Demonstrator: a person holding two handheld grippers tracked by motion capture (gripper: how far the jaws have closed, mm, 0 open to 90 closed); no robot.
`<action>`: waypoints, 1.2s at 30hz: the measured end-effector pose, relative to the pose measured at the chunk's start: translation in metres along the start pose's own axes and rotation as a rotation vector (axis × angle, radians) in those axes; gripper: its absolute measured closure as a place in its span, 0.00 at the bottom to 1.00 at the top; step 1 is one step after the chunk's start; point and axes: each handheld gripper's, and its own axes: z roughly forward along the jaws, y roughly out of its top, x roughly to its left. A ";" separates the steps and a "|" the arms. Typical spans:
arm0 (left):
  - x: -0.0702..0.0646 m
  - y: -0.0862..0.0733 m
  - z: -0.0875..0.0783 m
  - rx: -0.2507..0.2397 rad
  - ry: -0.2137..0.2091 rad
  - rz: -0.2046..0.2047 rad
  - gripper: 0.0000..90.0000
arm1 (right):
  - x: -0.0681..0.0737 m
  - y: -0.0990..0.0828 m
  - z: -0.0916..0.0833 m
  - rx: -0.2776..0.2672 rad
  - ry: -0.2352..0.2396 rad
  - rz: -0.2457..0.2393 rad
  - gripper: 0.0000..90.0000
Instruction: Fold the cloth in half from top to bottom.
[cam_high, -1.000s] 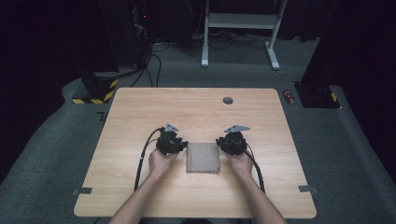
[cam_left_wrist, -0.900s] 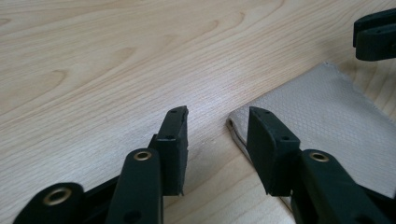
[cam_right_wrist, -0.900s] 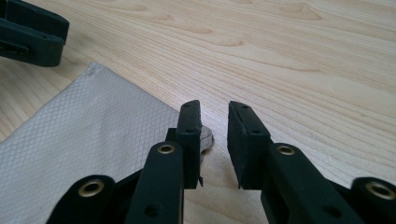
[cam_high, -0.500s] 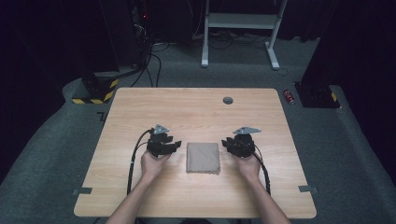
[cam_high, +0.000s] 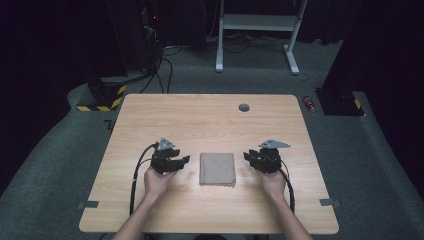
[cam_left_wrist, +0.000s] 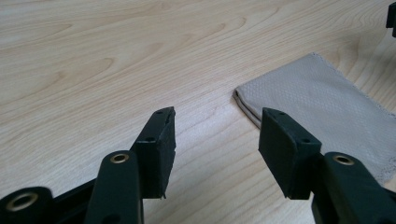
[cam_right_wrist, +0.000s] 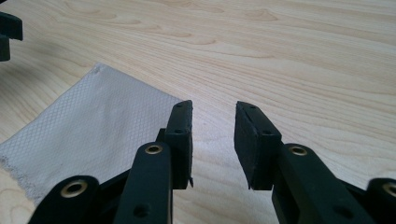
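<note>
My left gripper (cam_high: 181, 161) has its jaws standing well apart with nothing but bare wood between them; they have just been opening. My right gripper (cam_high: 251, 157) is parted too, less widely, also just opened further and holding nothing. Both point inward at the folded cloth (cam_high: 217, 169), which lies flat between them, at three o'clock from my left gripper and nine o'clock from my right, near each but touching neither.

The cloth is a beige, roughly square piece with a fine honeycomb weave (the left gripper view shows doubled layers at its near corner (cam_left_wrist: 243, 99), and the right gripper view a slightly frayed edge (cam_right_wrist: 14, 170)).

It sits on a pale wooden table (cam_high: 200, 115), toward the six o'clock side. A small dark round grommet (cam_high: 244, 107) lies at twelve o'clock. Beyond the table are grey carpet (cam_high: 380, 165), black cables, a white stand (cam_high: 257, 22), a yellow-and-black striped base (cam_high: 102, 97) at ten o'clock and a red can (cam_high: 308, 103) at two.
</note>
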 end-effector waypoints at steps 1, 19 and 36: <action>0.001 -0.002 -0.002 -0.005 0.000 -0.008 0.51 | 0.000 -0.001 -0.001 -0.003 -0.001 0.001 0.75; 0.009 -0.026 -0.021 -0.034 0.020 -0.049 0.50 | -0.001 -0.023 -0.025 -0.020 -0.015 -0.016 0.76; 0.010 -0.049 -0.032 -0.030 0.046 -0.063 0.49 | -0.004 -0.046 -0.038 -0.006 -0.047 -0.016 0.76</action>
